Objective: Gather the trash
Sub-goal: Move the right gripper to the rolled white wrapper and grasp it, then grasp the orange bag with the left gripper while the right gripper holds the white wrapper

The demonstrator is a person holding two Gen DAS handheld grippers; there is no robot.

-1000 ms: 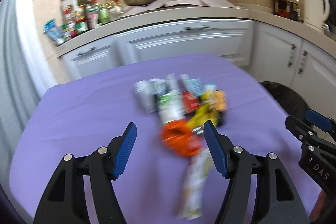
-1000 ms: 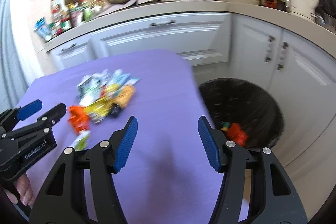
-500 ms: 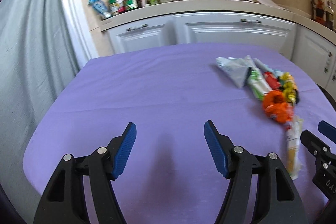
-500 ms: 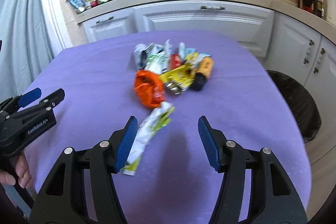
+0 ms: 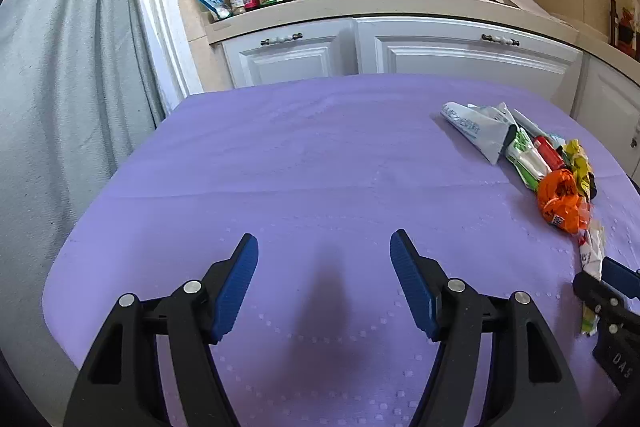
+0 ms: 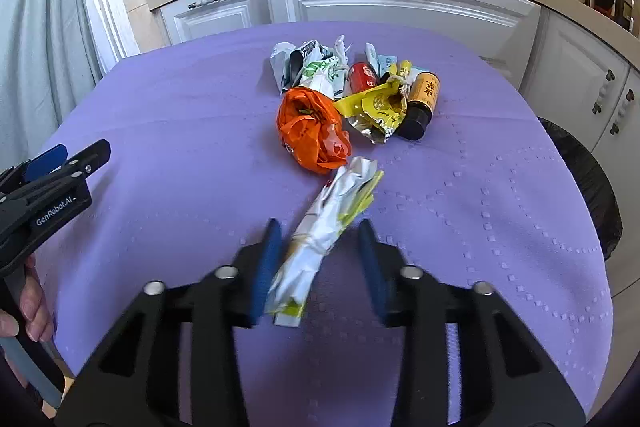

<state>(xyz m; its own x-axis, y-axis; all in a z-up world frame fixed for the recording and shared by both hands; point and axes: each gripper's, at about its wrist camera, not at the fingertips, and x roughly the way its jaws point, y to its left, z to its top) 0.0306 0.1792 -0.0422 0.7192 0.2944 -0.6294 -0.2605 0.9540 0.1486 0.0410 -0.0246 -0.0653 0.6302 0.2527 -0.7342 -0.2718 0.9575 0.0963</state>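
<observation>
left gripper wide, empty; right gripper closing around wrapper, not yet clamped

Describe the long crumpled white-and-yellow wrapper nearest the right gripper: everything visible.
The long crumpled white-and-yellow wrapper looks like thin, creased foil or plastic, white with yellow-green print. It lies flat on the purple tablecloth, running diagonally, its far end just short of the orange plastic bag. Its near half sits between the right gripper's blue pads, whose jaws have just been closing; firm contact isn't clear.
</observation>
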